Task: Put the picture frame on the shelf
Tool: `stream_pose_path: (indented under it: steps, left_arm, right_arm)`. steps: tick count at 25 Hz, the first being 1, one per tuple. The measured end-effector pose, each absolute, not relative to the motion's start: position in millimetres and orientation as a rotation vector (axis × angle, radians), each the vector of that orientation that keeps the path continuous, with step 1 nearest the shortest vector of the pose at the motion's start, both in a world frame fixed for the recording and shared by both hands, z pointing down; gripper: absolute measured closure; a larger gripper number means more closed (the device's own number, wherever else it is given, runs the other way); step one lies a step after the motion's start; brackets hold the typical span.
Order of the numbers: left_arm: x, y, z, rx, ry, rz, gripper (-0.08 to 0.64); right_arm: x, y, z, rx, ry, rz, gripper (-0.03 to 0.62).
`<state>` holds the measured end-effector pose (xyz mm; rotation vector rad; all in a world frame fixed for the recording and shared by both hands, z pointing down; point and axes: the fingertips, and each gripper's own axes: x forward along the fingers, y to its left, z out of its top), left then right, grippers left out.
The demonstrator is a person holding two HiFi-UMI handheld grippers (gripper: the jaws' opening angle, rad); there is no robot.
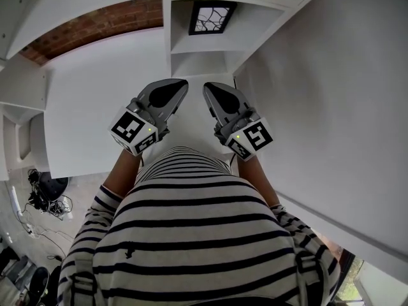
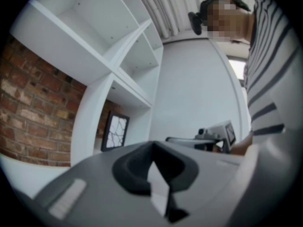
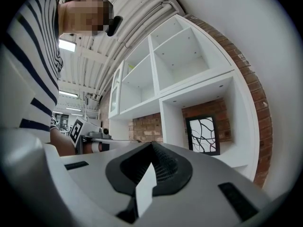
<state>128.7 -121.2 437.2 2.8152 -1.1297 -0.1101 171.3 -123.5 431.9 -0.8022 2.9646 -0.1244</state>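
A picture frame [image 1: 212, 16] stands upright in a compartment of the shelf [image 1: 167, 24], straight ahead of the person [image 1: 191, 234]. More compartments lie above it, and another lies beside it. A brick wall [image 1: 95, 25] sits behind the shelf and shows through the open back of the frame's compartment. The left tongs [image 1: 171, 93] and right tongs [image 1: 220, 97] are side by side, just before the person's torso. Both are well apart from the frame and point toward the shelf.
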Motion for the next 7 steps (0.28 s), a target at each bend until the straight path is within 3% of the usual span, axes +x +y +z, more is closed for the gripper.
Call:
stream_pose_path:
  steps: [7]
  left_arm:
    - [131.7,-121.5,439.2,2.816,-1.124,-0.113,0.554]
  right_arm:
    - [170.6,-124.4,435.2,-0.794,2.976,-0.118,0.584]
